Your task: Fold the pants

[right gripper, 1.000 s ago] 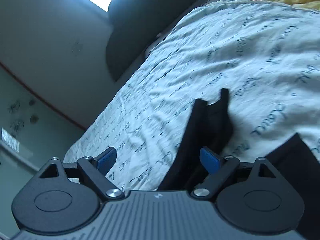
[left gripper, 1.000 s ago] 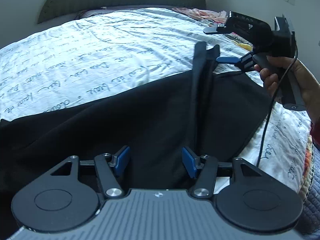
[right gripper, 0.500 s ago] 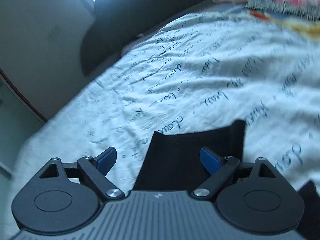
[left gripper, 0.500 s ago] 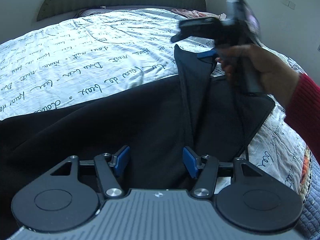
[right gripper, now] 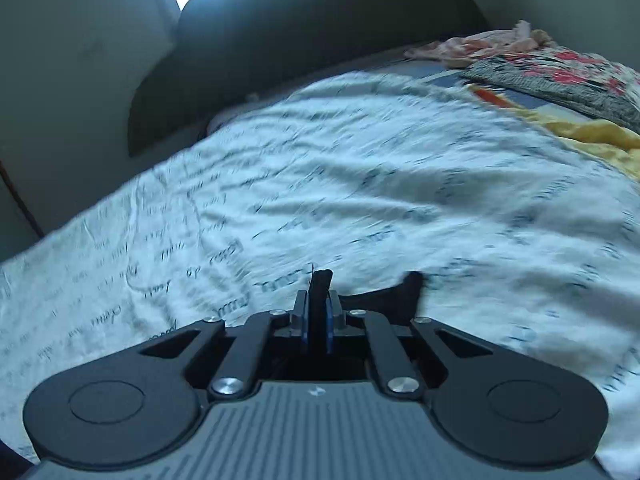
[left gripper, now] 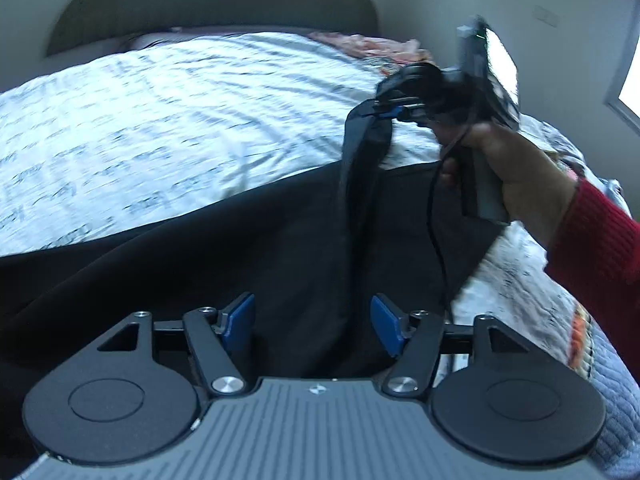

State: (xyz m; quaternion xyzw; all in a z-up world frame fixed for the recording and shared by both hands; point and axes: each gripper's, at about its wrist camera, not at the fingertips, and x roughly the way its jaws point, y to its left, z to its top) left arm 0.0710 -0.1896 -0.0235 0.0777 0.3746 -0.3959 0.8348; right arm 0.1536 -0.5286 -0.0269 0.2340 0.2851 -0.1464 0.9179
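Black pants (left gripper: 240,260) lie spread across the near part of the bed. My left gripper (left gripper: 312,322) hovers low over them. Its jaws are opening; a raised fold of the fabric runs between the blue pads (left gripper: 240,320), which do not press on it. Farther back, a hand (left gripper: 516,168) holds my right gripper (left gripper: 386,111), which is shut on a lifted edge of the pants. In the right wrist view the right gripper (right gripper: 318,316) pinches a thin black strip of pants (right gripper: 320,280) that sticks up past the pads.
A white bed cover (left gripper: 160,120) printed with script stretches to the dark headboard (left gripper: 200,0). A red sleeve (left gripper: 592,248) and a black cable (left gripper: 434,220) hang at the right. Flowered cloth (right gripper: 560,72) and yellow cloth (right gripper: 592,136) lie at the far right.
The right gripper's jaws, open around the pants' edge before, have closed on it, and the gripper has rolled. The left gripper's pads stand slightly wider apart.
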